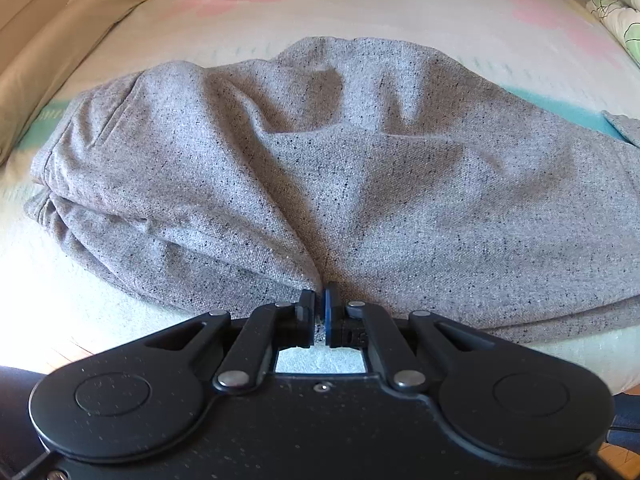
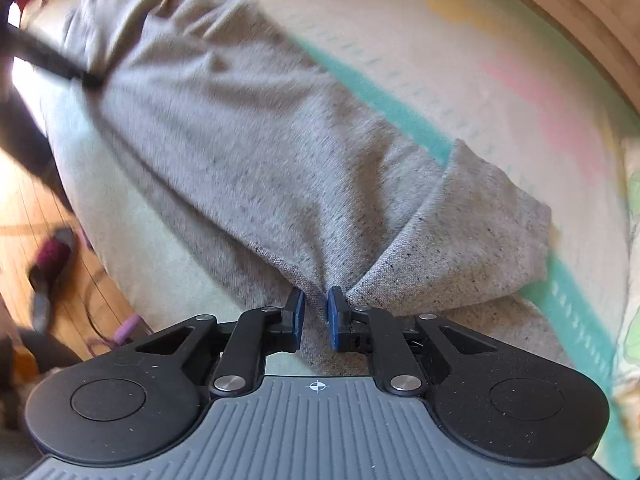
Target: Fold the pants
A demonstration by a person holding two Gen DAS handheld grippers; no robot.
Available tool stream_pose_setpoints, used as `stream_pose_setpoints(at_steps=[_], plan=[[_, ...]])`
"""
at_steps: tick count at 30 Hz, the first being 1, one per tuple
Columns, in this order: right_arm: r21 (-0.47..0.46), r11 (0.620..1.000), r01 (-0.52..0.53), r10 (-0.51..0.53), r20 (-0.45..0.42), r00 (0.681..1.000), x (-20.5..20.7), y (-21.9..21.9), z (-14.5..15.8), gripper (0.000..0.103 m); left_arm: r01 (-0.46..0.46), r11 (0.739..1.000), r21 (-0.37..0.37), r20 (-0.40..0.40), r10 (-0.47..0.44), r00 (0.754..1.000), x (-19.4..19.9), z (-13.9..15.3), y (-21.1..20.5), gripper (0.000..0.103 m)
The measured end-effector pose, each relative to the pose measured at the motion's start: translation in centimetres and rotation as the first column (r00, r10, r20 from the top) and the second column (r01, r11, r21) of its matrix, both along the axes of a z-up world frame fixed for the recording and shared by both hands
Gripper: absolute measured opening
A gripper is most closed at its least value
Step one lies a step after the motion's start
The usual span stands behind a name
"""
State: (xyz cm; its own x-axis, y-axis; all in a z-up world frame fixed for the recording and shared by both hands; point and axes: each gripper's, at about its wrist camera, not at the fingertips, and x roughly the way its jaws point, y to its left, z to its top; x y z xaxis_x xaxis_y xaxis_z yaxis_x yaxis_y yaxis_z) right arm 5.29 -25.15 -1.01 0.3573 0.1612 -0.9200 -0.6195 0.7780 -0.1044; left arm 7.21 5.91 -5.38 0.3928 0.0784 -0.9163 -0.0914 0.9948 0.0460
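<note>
Both my grippers work the grey pants (image 1: pixel 320 168) at the bed's (image 1: pixel 400 8) near edge. Left gripper (image 1: pixel 320 316) is clamped on a fabric pinch; right gripper's (image 2: pixel 316 316) blue pads sit slightly apart around cloth. No readable writing.

Left gripper (image 1: pixel 320 312) in matte black plastic, two round discs at its sides, silver rivets on the link arms, blue pads on the jaws, right gripper (image 2: pixel 316 316) alike, grey ribbed plate with small white crosshair mark
</note>
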Motion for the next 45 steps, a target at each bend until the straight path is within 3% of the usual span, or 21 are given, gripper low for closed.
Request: stream_pose_setpoints(at_steps=[4,7,9,12,19,25,26,27,28,32,35,39,45], plan=[[0.198,0.964,0.178,-0.187,0.026,0.982,2.0,-2.9,3.6,0.019,-0.003,1.000,0.002,-0.001,0.003,1.000,0.3,-0.4,0.0,0.006],[0.253,0.901,0.352,-0.382,0.079,0.921,4.0,-4.0,4.7,0.023,0.005,1.000,0.030,0.011,-0.005,1.000,0.2,-0.5,-0.6,0.006],[0.212,0.879,0.427,-0.459,0.132,0.879,5.6,-3.5,4.4,0.023,0.020,0.998,0.062,0.023,-0.021,1.000,0.0,-0.7,-1.4,0.005],[0.107,0.875,0.472,-0.484,0.229,0.845,7.7,-1.2,2.7,0.023,0.032,0.996,0.085,0.033,-0.035,0.999,-0.1,-0.7,-2.0,0.005],[0.008,0.825,0.565,-0.546,0.264,0.795,12.0,3.5,-2.2,0.023,0.004,1.000,0.025,0.026,-0.005,1.000,0.1,-0.4,-1.1,0.005],[-0.163,0.783,0.600,-0.534,0.318,0.783,13.9,5.4,-5.9,0.022,-0.006,1.000,-0.012,0.022,0.006,1.000,0.2,-0.4,-0.5,0.005],[-0.156,0.783,0.603,-0.537,0.321,0.780,13.9,5.4,-5.8,0.020,-0.008,1.000,-0.019,0.021,0.008,1.000,0.2,-0.3,-0.4,0.005],[-0.142,0.778,0.611,-0.551,0.312,0.774,13.9,5.2,-5.4,0.011,-0.010,1.000,-0.026,0.019,0.010,1.000,0.2,-0.3,-0.3,0.005],[-0.125,0.772,0.623,-0.571,0.296,0.766,13.9,4.8,-4.8,0.008,-0.014,0.999,-0.036,0.017,0.015,1.000,0.3,-0.3,-0.2,0.005],[-0.035,0.751,0.660,-0.623,0.294,0.725,12.6,2.5,-1.5,0.007,-0.034,0.997,-0.064,0.008,0.034,0.999,0.3,-0.1,0.2,0.005],[0.041,0.709,0.704,-0.680,0.302,0.668,10.5,-0.6,1.2,0.007,-0.044,0.996,-0.076,0.004,0.044,0.999,0.3,0.0,0.3,0.005],[0.134,0.614,0.778,-0.777,0.280,0.564,6.7,-6.1,3.3,0.007,-0.051,0.995,-0.081,0.001,0.051,0.999,0.4,0.1,0.3,0.005],[0.168,0.438,0.883,-0.893,0.188,0.408,1.6,-12.2,2.3,0.007,-0.058,0.996,-0.065,0.002,0.058,0.998,0.5,0.0,0.1,0.005]])
